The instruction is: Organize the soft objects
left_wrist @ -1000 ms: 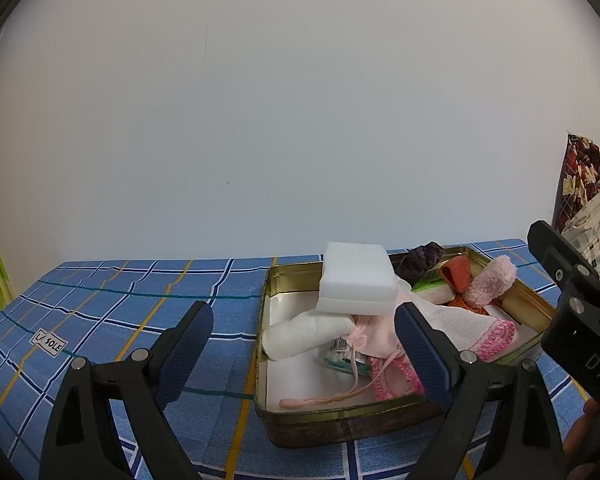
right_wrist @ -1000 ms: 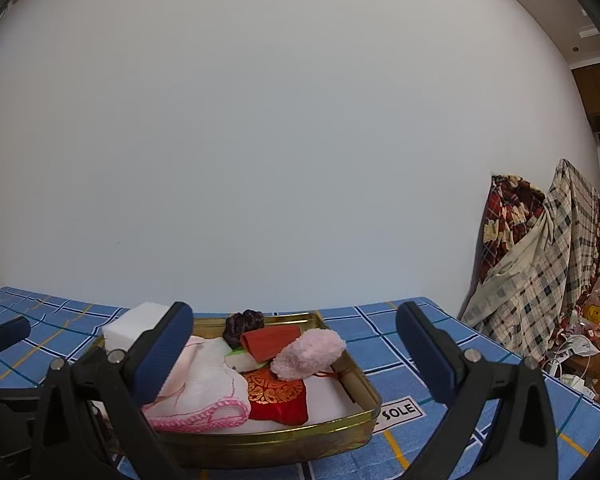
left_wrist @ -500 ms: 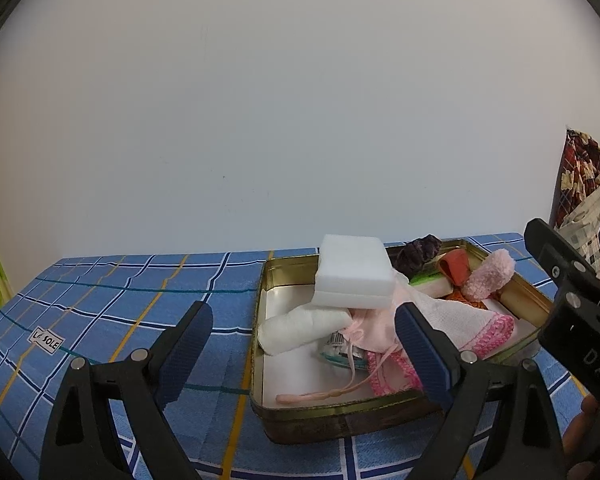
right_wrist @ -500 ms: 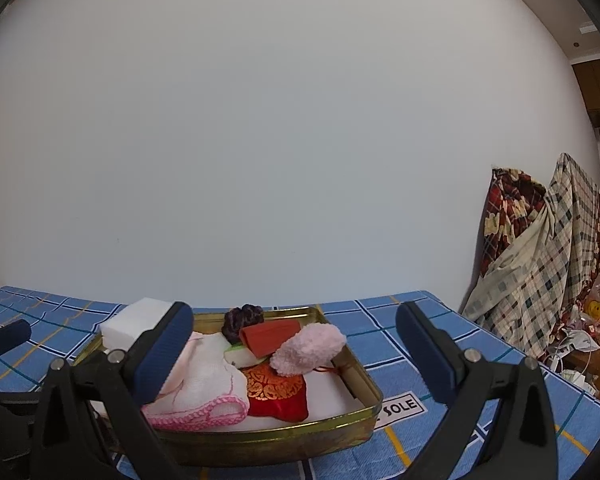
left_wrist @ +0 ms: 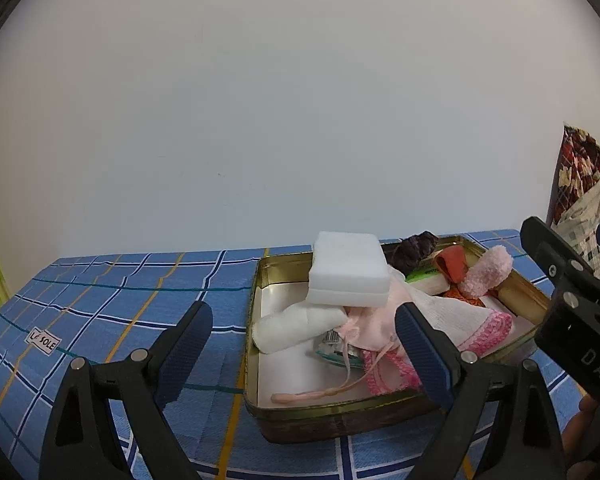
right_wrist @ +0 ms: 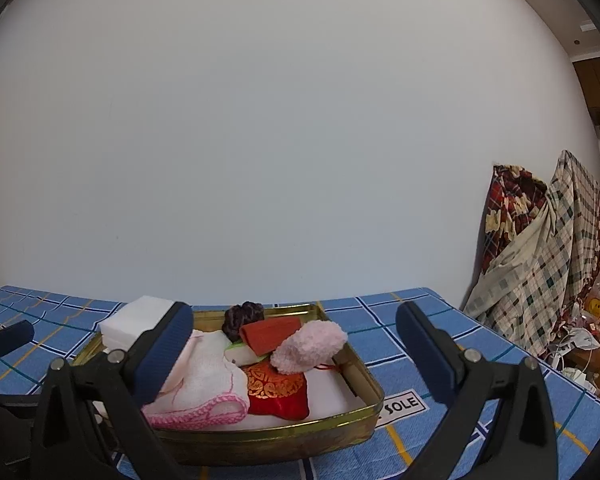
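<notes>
Left gripper (left_wrist: 302,350) jaws spread, empty, low in frame before the tin (left_wrist: 256,396); its right finger hides part of the pink-edged cloth (left_wrist: 472,320). Right gripper (right_wrist: 294,344) jaws spread too, left finger covering part of the sponge (right_wrist: 134,318). Soft things sit piled in the tin, mid-frame; an item under the pile is unclear. Blue checked surface (left_wrist: 112,300) bare at left; wall behind.

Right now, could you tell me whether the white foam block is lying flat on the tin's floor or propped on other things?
Propped. The white foam block rests tilted on the rolled white cloth and pink fabric, above the tin floor.
</notes>
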The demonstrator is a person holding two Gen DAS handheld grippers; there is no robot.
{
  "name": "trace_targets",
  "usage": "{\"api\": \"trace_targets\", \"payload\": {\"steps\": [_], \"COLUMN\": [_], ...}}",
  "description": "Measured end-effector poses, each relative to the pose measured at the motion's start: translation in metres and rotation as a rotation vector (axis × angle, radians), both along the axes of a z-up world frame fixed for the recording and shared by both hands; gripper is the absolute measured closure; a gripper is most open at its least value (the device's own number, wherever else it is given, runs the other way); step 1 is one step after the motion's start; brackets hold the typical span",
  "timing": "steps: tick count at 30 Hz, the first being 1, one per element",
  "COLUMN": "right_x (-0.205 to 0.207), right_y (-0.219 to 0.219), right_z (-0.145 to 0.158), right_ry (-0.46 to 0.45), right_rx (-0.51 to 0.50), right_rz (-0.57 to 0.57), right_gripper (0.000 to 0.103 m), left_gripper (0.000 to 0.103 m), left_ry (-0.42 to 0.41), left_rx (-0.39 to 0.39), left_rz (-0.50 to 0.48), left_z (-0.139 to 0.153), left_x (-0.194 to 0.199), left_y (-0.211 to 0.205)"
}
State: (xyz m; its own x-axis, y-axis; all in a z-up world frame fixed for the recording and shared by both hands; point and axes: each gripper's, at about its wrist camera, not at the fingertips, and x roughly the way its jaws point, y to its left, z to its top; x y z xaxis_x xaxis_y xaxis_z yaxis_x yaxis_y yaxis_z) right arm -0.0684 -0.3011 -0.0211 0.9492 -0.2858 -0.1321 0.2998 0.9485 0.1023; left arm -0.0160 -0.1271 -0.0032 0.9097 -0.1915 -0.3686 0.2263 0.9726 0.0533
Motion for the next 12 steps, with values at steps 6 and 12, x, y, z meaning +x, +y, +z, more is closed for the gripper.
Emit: {"api": "trace_targets", "payload": {"steps": [6, 12], "right_x": [0.0, 0.004], "right_y": [0.001, 0.0], "right_z": [0.0, -0.001], "right_ry": [0.003, 0.011], "right_rx": [0.0, 0.003], "right_rz": [0.0, 0.003], "right_gripper": [0.0, 0.0], "left_gripper": [0.009, 0.009], "left_ry": [0.001, 0.012], "left_rx": [-0.048, -0.063], "left_rz": [0.007, -0.001], "left_z": [0.002, 0.002], "left_x": [0.0, 0.0], "left_y": [0.008, 0.012]}}
